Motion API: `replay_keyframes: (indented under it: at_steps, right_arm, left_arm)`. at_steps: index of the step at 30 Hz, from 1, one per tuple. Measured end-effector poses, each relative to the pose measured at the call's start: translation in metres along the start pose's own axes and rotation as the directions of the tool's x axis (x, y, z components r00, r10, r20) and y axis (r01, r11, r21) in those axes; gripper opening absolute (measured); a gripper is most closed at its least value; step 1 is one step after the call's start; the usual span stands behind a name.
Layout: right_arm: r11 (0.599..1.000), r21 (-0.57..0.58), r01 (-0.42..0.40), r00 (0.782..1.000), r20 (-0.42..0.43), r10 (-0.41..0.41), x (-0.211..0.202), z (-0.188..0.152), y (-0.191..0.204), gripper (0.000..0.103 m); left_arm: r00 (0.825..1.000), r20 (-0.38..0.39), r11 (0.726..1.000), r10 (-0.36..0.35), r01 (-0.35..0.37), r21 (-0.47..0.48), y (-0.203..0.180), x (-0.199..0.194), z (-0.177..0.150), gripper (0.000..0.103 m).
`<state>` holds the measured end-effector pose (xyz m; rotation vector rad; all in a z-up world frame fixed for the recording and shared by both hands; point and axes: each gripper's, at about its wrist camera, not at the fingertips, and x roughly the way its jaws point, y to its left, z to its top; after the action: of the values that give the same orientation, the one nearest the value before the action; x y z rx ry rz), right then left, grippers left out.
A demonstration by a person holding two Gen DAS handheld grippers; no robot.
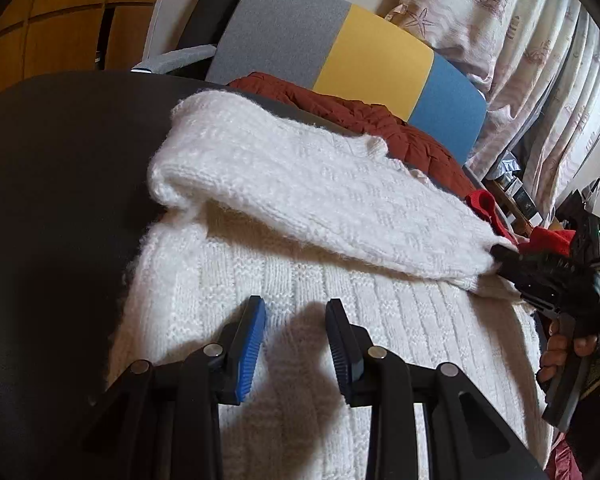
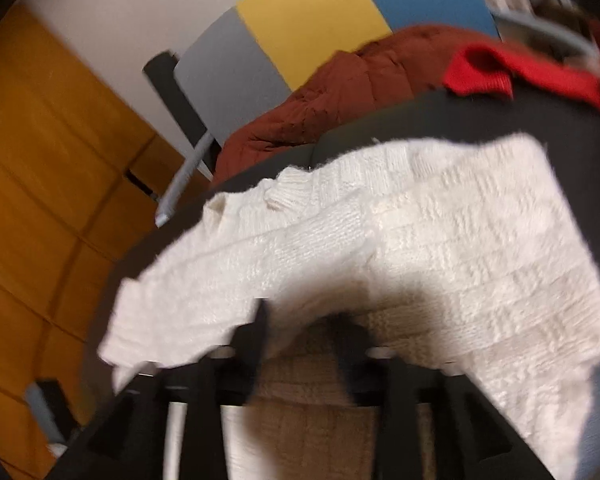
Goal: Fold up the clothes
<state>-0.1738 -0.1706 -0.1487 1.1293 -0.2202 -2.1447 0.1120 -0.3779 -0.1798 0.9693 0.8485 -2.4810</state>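
left claw (image 1: 296,340) released, hovering over white knitted sweater (image 1: 340,320) on dark table (image 1: 60,200). right claw (image 1: 500,258) clenched on the sweater's sleeve end (image 1: 452,256), folded across the body ahead of left claw.

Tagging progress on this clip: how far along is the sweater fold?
Early-to-mid. Done: the white knit sweater lies flat on the dark table. In hand: the right gripper pinches the sleeve, carried across the body. The left gripper hovers open over the ribbed body. Left: release the sleeve, remaining folds; the red garment and rust-brown quilted jacket look unfolded.
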Motion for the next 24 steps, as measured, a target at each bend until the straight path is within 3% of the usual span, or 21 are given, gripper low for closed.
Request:
replay_keyframes:
  at_steps: [3,5,6,11,15,20,24]
  right_arm:
    - [0.996,0.084,-0.025,1.0,0.001,0.026,0.0,-0.003,-0.019,0.039]
    - [0.991,0.132,-0.037,0.999,0.002,0.037,0.0,-0.005,-0.031,0.016]
    - [0.994,0.111,-0.008,1.0,0.003,0.008,-0.002,-0.005,-0.029,0.014]
    - [0.997,0.071,0.041,0.999,0.006,-0.042,-0.002,-0.013,-0.044,0.013]
    - [0.997,0.045,0.056,0.998,0.019,-0.057,0.0,-0.018,-0.052,0.012]
    - [0.998,0.036,0.05,0.998,0.033,-0.051,0.002,-0.021,-0.053,0.012]
    - [0.998,0.049,0.028,0.999,0.036,-0.03,0.003,-0.021,-0.057,0.011]
  left_arm:
    - [1.0,-0.004,0.999,-0.022,0.022,-0.032,0.004,-0.002,0.001,0.031]
    - [0.999,-0.007,0.998,-0.037,0.036,-0.054,0.007,-0.003,0.002,0.031]
    - [0.999,-0.008,0.997,-0.044,0.043,-0.065,0.008,-0.004,0.003,0.031]
    - [0.997,-0.013,0.99,-0.081,0.079,-0.119,0.016,-0.007,0.005,0.032]
    - [0.996,0.037,0.974,-0.082,0.088,-0.208,0.03,-0.007,0.017,0.034]
    - [0.992,0.102,0.942,-0.074,0.103,-0.318,0.048,-0.006,0.032,0.042]
    - [0.986,0.153,0.908,-0.063,0.12,-0.402,0.062,-0.005,0.044,0.042]
